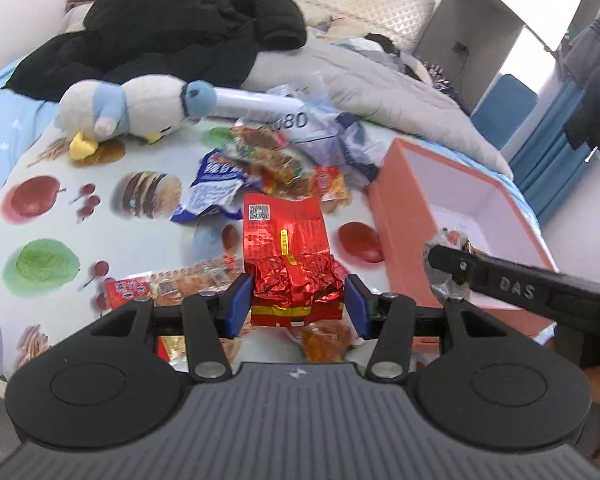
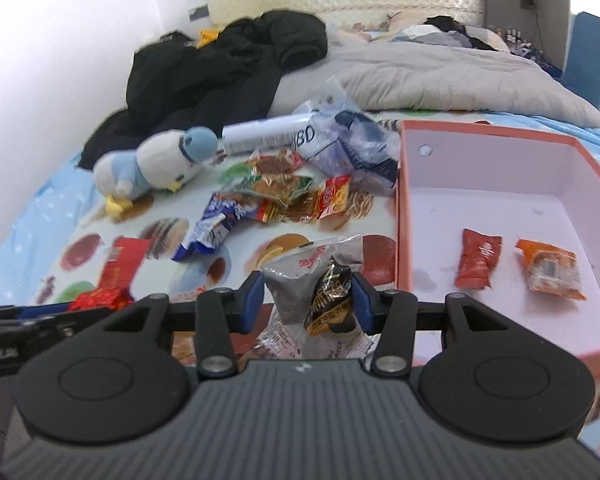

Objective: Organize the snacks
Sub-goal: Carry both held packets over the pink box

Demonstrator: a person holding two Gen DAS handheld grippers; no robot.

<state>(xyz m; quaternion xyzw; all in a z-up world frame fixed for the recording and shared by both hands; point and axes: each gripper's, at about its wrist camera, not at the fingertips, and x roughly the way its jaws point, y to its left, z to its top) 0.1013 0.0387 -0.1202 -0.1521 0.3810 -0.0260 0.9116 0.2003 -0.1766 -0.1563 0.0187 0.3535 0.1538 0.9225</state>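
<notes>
My left gripper (image 1: 298, 306) is shut on a red foil packet (image 1: 288, 256), which also shows in the right wrist view (image 2: 116, 272). My right gripper (image 2: 309, 300) is shut on a clear packet with grey and black-gold contents (image 2: 316, 280); in the left wrist view its fingers (image 1: 456, 264) reach over the box. The orange box with a white inside (image 2: 404, 200) stands at the right and holds a red snack (image 2: 478, 258) and an orange snack (image 2: 550, 268). A pile of loose snacks (image 2: 288, 196) lies on the fruit-print cloth (image 1: 44, 216).
A plush penguin (image 1: 136, 108), a white tube (image 2: 260, 136) and a black jacket (image 1: 172, 32) lie beyond the pile. A grey quilt (image 2: 440, 80) covers the bed's far side. More snack packets (image 1: 180, 284) lie under my left gripper.
</notes>
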